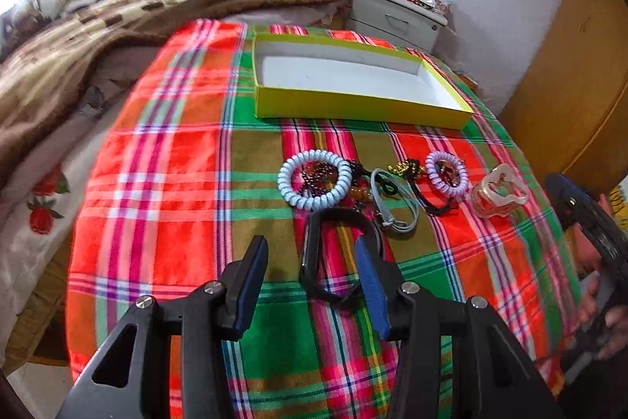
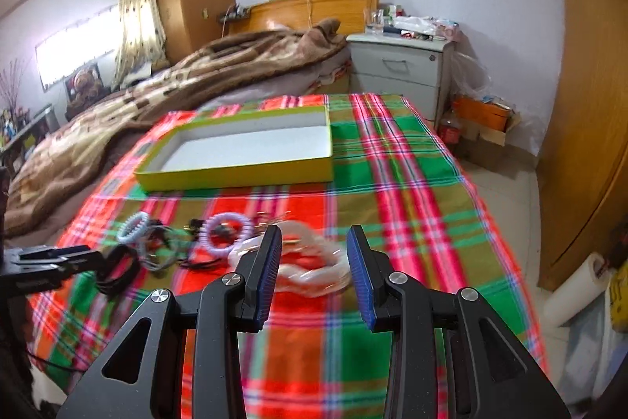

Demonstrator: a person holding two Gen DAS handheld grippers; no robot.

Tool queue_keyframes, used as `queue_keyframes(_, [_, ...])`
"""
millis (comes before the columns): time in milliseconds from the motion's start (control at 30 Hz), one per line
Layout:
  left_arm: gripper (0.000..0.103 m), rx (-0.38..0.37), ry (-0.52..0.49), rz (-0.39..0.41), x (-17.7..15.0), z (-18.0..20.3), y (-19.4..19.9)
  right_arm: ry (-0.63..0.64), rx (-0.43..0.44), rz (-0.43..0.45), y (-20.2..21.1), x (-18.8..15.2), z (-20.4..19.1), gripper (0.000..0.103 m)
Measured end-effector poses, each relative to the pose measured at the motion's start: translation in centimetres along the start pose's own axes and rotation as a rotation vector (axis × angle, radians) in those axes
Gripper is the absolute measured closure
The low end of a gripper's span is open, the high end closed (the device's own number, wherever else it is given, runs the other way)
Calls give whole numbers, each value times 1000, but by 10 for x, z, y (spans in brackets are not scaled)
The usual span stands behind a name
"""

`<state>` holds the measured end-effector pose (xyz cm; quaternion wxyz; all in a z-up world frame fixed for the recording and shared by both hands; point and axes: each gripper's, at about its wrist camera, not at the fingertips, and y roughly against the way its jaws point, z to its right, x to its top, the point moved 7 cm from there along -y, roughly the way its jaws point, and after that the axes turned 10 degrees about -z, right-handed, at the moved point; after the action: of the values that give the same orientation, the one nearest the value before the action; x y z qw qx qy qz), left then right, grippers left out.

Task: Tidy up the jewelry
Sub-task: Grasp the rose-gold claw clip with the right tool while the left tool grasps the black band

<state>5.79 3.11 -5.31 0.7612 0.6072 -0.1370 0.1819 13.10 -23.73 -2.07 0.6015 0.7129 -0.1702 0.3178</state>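
Observation:
Jewelry lies in a row on the plaid cloth: a pale blue coil band (image 1: 314, 179), a lilac coil band (image 1: 447, 173), dark beads and cords (image 1: 392, 195), a clear pinkish hair claw (image 1: 500, 189) and a black band (image 1: 337, 254). An empty yellow-green box (image 1: 353, 81) stands behind them. My left gripper (image 1: 310, 250) is open, its jaws straddling the black band's left side. My right gripper (image 2: 314, 238) is open just short of the hair claw (image 2: 310, 269). The box (image 2: 243, 175) and lilac band (image 2: 225, 230) also show there.
The plaid cloth (image 1: 176, 163) covers a table beside a bed with a brown blanket (image 1: 117, 18). A white nightstand (image 2: 396, 73) stands behind, a wooden wardrobe (image 2: 588, 105) at right. The right hand's gripper body (image 1: 588, 222) shows at the left view's right edge.

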Motion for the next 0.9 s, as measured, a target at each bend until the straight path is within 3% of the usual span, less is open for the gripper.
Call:
queue_keyframes(133, [55,9,-24,-22,3,0,-3,89,71,-75,-20,9,4,67])
queue_keyframes(200, [55,-20,-14,-40,5,0,-5,135,105,-103,-26,10,2,67])
queue_keyframes(267, [55,-13,-8,-50,7,-2,-7,211,178,-148,-37,9,-3,67])
queue_keyframes(367, [55,-12,10,-70,8,-5,-12,262,155,-215,-55,5,-2,67])
queue_keyframes(700, [55,37,22,-109,8,-12,-22,208,242,-427,-63,-21,3,67])
queue_keyframes(900, [55,62,-4,-113,12,-12,-25,169,217,-468,-62,-30,-4,67])
